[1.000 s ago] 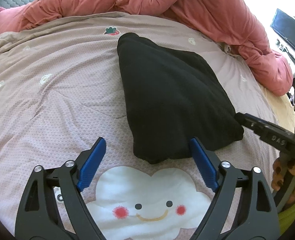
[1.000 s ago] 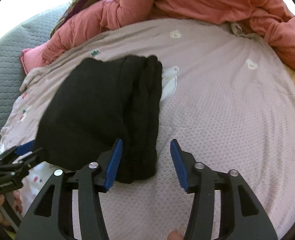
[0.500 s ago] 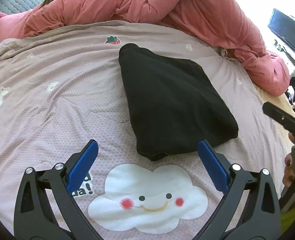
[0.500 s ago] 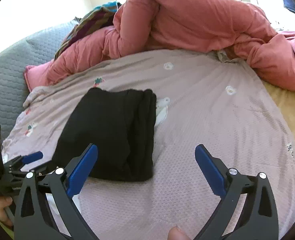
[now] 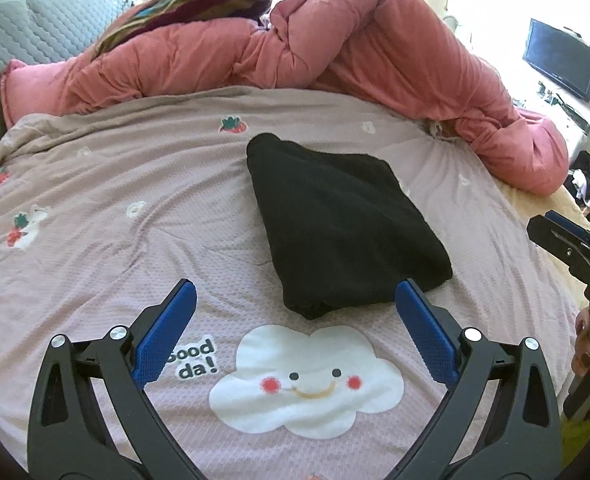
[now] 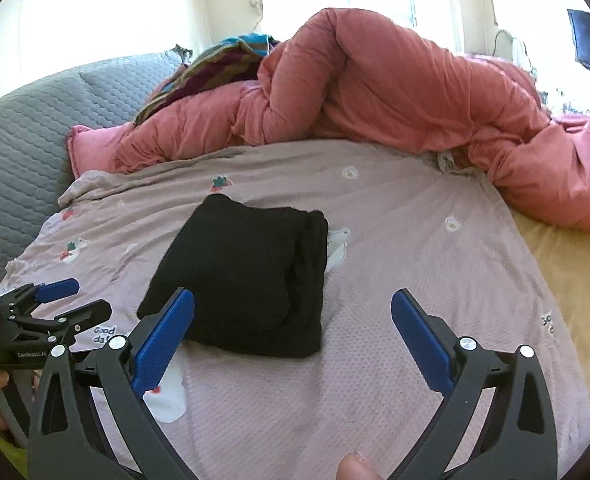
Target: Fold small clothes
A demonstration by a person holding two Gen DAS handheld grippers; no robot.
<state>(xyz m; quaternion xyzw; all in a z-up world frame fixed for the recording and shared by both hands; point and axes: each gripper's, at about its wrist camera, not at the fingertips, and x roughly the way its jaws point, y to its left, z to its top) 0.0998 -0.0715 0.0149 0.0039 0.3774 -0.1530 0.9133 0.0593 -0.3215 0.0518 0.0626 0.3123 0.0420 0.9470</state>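
Observation:
A black garment (image 5: 343, 220) lies folded into a compact stack on the mauve bedspread (image 5: 115, 208); it also shows in the right wrist view (image 6: 247, 276), with layered folds along its right edge. My left gripper (image 5: 293, 300) is open and empty, held above the bed just short of the garment's near corner. My right gripper (image 6: 293, 308) is open and empty, raised above the bed near the garment's near right side. The right gripper also shows at the right edge of the left wrist view (image 5: 567, 240). The left gripper shows at the left of the right wrist view (image 6: 55, 304).
A rumpled pink duvet (image 5: 335, 48) runs along the far side of the bed, with a striped cloth (image 5: 199, 4) on it. A grey quilted headboard (image 6: 19, 136) stands at the left. A dark monitor (image 5: 561, 58) is at the far right. A white cloud print (image 5: 307, 384) lies under my left gripper.
Both grippers have opened wide and pulled up and back from the black garment. The garment stays folded on the bedspread.

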